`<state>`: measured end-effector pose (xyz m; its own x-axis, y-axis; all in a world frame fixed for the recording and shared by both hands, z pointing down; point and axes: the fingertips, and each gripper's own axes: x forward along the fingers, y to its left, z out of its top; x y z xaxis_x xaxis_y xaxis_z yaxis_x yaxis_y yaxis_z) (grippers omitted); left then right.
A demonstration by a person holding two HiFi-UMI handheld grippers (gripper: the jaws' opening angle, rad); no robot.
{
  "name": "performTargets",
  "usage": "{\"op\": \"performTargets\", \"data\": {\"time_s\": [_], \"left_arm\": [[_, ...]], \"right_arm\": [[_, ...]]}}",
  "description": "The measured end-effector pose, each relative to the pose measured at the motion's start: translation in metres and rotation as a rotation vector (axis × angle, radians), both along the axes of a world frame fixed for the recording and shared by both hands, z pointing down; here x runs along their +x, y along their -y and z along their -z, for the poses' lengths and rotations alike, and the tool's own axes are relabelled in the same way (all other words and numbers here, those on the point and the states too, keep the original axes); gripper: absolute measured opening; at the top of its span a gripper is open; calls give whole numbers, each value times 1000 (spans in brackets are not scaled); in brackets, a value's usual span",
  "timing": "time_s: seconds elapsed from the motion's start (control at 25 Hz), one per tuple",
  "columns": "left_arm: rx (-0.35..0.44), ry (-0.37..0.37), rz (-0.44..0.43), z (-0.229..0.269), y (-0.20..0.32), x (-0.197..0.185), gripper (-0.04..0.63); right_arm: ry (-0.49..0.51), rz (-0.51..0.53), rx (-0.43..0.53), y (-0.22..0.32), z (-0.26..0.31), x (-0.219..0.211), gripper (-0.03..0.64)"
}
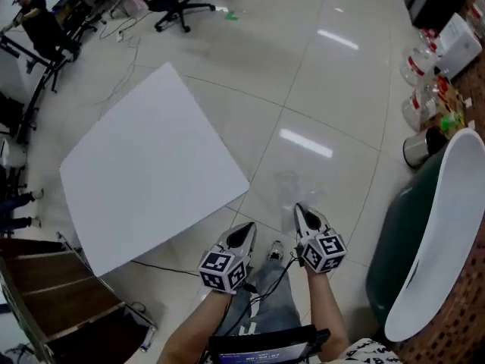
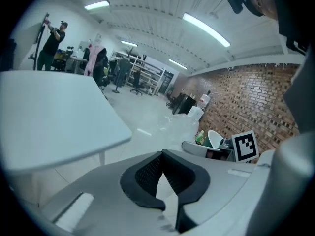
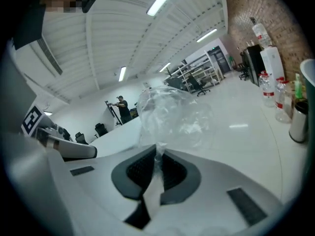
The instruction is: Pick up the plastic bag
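The clear plastic bag (image 1: 286, 185) hangs off the floor just ahead of my right gripper (image 1: 301, 211), crumpled and see-through. In the right gripper view the bag (image 3: 173, 113) billows above the jaws, and a twisted edge of it is pinched between the black pads of my right gripper (image 3: 156, 155), which is shut on it. My left gripper (image 1: 244, 232) is beside the right one, a little lower and to its left, holding nothing. In the left gripper view my left gripper (image 2: 163, 156) has its pads meeting, and the bag (image 2: 178, 124) shows faintly ahead and to the right.
A white square table (image 1: 151, 165) stands to the left of both grippers. A dark green tub with a white rim (image 1: 436, 249) is at the right, with bottles (image 1: 417, 67) and a metal canister (image 1: 418, 149) behind it. An office chair (image 1: 178, 2) stands far back.
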<state>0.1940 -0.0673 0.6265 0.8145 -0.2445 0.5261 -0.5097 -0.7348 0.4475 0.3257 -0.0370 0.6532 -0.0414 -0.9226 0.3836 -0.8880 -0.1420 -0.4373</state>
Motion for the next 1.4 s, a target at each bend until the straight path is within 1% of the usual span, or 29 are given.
{"op": "performTargets", "data": {"time_s": [0.04,0.16,0.24,0.32,0.52,0.68,0.84,0.96,1.04,1.24,1.4], "left_arm": [[27,-15,33,23,11,-12,2],[120,-56,174,90,51,-51,2],[174,-78,258,132,70,-89,2],[208,-98,334,163,79,-132,2],[268,-126,534,208,83,-237,2],[324,-130,638,234,85,-301,2],[325,-124,688,238,80,-351,2],[329,-122,697,241,78,-383,2],[331,-124,698,242,77,-397,2],[335,-136,686,244,72,-414,2],[352,-140,673,246,70,-416,2]], "right_arm": [[-18,28,29,10,28,-8,12],[-68,138,121,49,108,-29,12],[-87,190,167,67,156,-53,12],[-103,235,202,78,195,-81,12],[-158,362,278,104,264,-154,12],[-168,448,337,123,304,-210,12],[-159,484,361,122,318,-264,12],[-165,514,371,118,324,-303,12],[-165,530,362,114,322,-322,12],[-171,544,353,104,322,-346,12],[-186,543,347,100,323,-352,12]]}}
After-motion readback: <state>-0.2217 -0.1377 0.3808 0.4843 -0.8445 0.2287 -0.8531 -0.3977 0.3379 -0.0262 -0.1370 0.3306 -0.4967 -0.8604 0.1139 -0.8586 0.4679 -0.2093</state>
